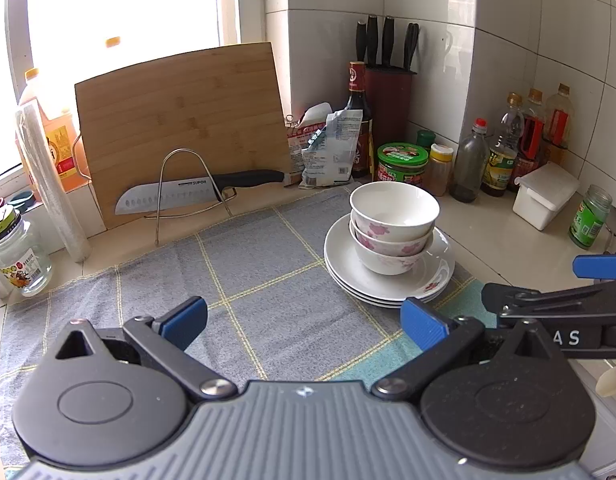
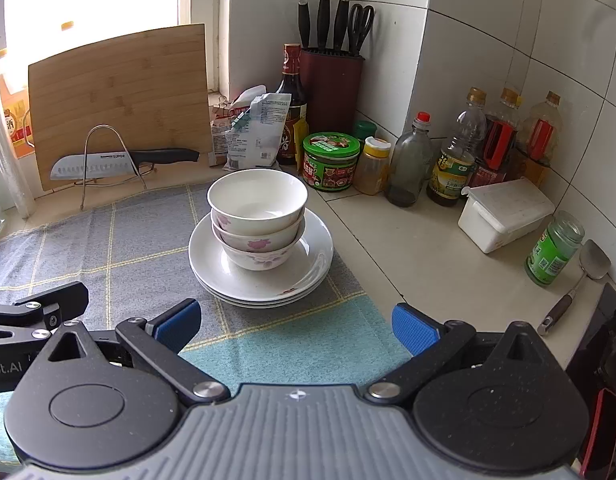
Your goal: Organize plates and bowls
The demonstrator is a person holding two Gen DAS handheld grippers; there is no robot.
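White bowls [image 2: 257, 220], three of them nested with pink flowers on the sides, stand on a stack of white plates [image 2: 308, 276]. The stack rests on a grey checked cloth [image 2: 119, 248] on the counter [image 2: 420, 256]. The right gripper [image 2: 295, 326] hovers low over the cloth, its blue jaws wide apart and holding nothing; the plates lie just ahead of the gap, a little toward the left jaw. The left gripper [image 1: 303, 320] is also spread apart and holds nothing; here the bowls [image 1: 394, 226] and plates [image 1: 348, 272] lie ahead and to the right, close beyond the right jaw.

Only the right wrist view shows a metal spatula [image 2: 576, 284] on the counter edge and scissors [image 2: 362, 24] in the knife block [image 2: 332, 88]. Only the left wrist view shows a glass jar [image 1: 17, 252] with a yellow label at the left. Both views show the bamboo cutting board [image 1: 179, 120] leaning at the window, with a knife [image 1: 199, 194] on a wire stand before it.
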